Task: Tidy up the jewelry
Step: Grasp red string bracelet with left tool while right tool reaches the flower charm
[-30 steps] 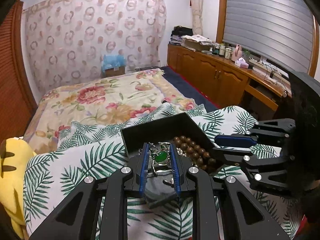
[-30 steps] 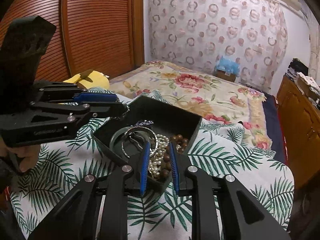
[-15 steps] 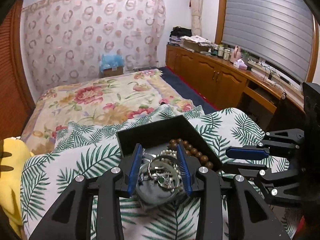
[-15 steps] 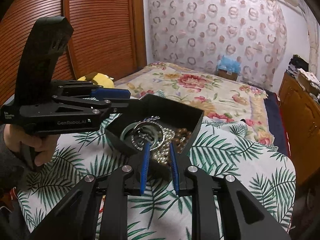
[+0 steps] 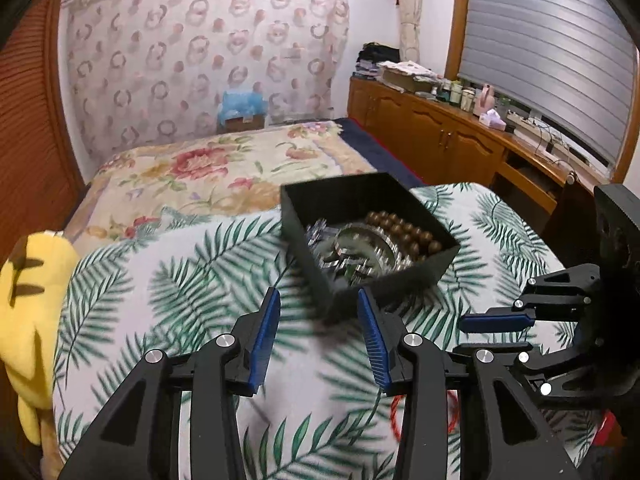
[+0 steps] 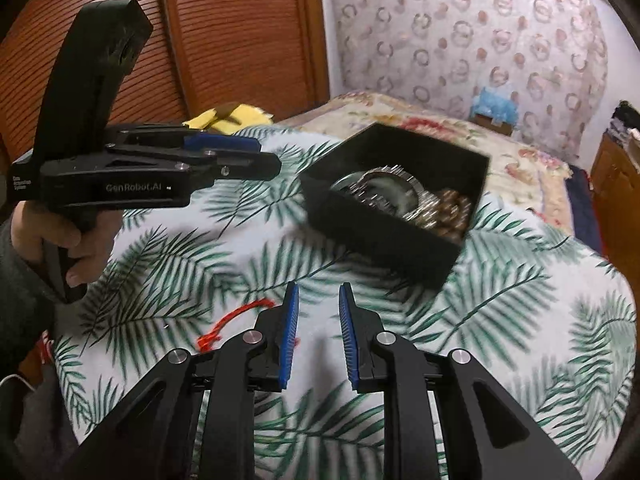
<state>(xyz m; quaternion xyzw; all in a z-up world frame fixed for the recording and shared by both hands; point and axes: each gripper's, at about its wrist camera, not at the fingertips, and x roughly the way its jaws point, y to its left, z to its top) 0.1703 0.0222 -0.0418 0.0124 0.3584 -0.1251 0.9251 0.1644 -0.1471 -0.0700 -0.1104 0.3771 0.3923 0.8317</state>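
A black jewelry box stands on the palm-leaf cloth. It holds brown beads and silver bracelets. My left gripper hovers just short of the box's near corner. Its jaws are opening and nothing is between them. My right gripper hangs over the cloth in front of the box, its jaws a narrow gap apart and empty. Each gripper shows in the other's view: the right gripper is at the right edge, and the left gripper is held in a hand. A red cord lies on the cloth near me.
A yellow plush toy lies at the cloth's left edge. Beyond the box is a bed with a floral blanket. Wooden cabinets with clutter on top line the right wall. A louvred wooden door stands on the left.
The left gripper widened its jaws, left the green-stone piece in the box and drew back. The right gripper also pulled back from the box, and its gap stayed the same.
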